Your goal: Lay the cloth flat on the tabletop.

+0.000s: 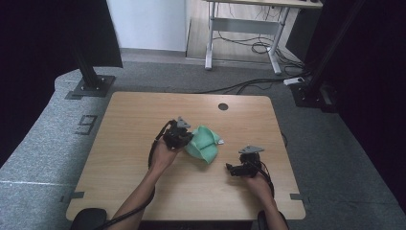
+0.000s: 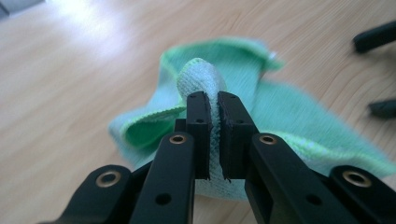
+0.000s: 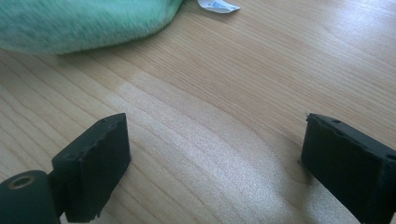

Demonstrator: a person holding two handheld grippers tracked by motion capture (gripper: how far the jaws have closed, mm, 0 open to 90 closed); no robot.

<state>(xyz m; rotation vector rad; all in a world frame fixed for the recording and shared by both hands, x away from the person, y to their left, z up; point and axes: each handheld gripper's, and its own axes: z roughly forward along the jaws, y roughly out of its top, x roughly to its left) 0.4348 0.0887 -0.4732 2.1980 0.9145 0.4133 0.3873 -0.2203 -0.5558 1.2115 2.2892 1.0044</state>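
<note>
We've got the left gripper [image 2: 213, 105] pinched tight on a fold of the green cloth [image 1: 205, 143] mid-table. The right gripper [image 3: 215, 158] sits wide open and empty just beside it. Probably best to lift slowly so the fold doesn't slip.

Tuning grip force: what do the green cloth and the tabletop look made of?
Green cloth: looks like microfibre or terry, matte, with a fine looped weave and stitched hem, soft enough to bunch where the left gripper pinches it. Table: light wood-grain surface with a low sheen, probably laminate rather than solid wood; can't tell for sure.
</note>
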